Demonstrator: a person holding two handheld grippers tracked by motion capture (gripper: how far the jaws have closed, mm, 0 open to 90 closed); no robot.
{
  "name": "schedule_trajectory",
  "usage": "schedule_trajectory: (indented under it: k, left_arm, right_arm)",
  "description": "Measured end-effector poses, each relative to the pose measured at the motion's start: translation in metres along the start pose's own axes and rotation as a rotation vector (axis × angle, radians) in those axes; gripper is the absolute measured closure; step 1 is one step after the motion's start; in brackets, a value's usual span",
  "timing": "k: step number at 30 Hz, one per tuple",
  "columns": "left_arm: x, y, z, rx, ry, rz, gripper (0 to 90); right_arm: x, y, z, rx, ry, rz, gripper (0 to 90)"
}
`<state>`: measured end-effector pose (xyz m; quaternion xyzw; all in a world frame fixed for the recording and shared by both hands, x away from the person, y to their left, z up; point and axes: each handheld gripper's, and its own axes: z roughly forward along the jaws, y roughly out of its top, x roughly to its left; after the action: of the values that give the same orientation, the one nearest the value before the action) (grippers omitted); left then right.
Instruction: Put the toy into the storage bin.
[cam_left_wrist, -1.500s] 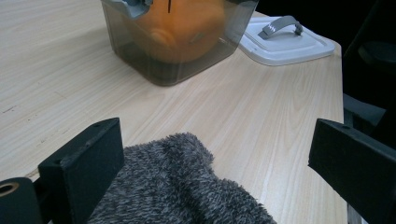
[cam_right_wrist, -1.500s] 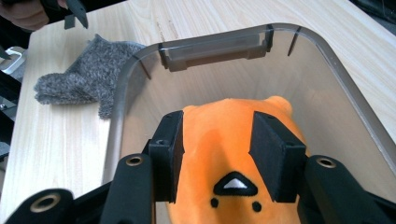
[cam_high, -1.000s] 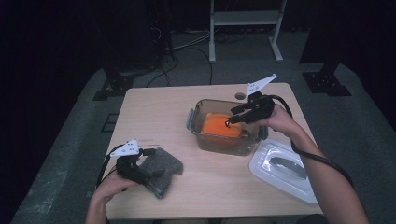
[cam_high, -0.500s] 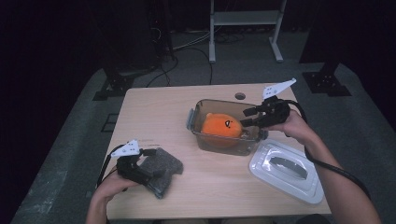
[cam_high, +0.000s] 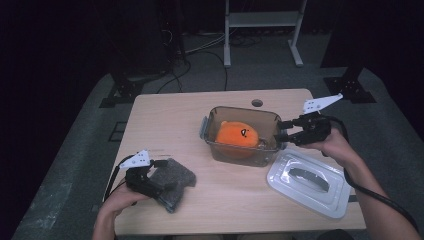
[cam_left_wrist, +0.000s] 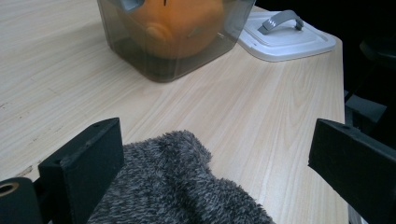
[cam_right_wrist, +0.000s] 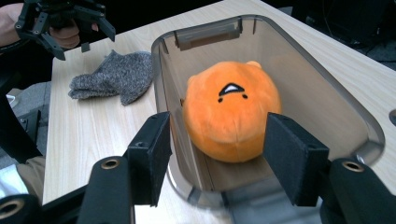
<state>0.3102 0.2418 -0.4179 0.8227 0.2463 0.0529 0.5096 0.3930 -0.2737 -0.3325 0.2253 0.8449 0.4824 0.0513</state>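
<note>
Orange plush toy lies inside the clear container, mid-table. Right gripper sits at the container's right end, clear of the toy; its jaws have just been opening, now moderately apart, nothing between them. Left gripper rests over the grey mitt at the near left, jaws wide, pads not pressing. Likely next: fit the lid. Take it by the handle, keep it level. Open table between lid and container; lid overhangs the near-right edge.
</note>
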Motion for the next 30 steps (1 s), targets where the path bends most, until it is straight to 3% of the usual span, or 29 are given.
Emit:
schedule_trajectory:
  k: [16,30]
  left_arm:
    - [0.0,-0.001,0.003,0.008,-0.003,-0.001,2.4]
    - [-0.001,-0.002,0.004,0.012,-0.003,-0.005,2.4]
  right_arm:
    - [0.005,-0.044,-0.034,-0.047,-0.063,0.034,32.1]
    - [0.01,-0.088,-0.04,-0.047,-0.095,0.067,29.9]
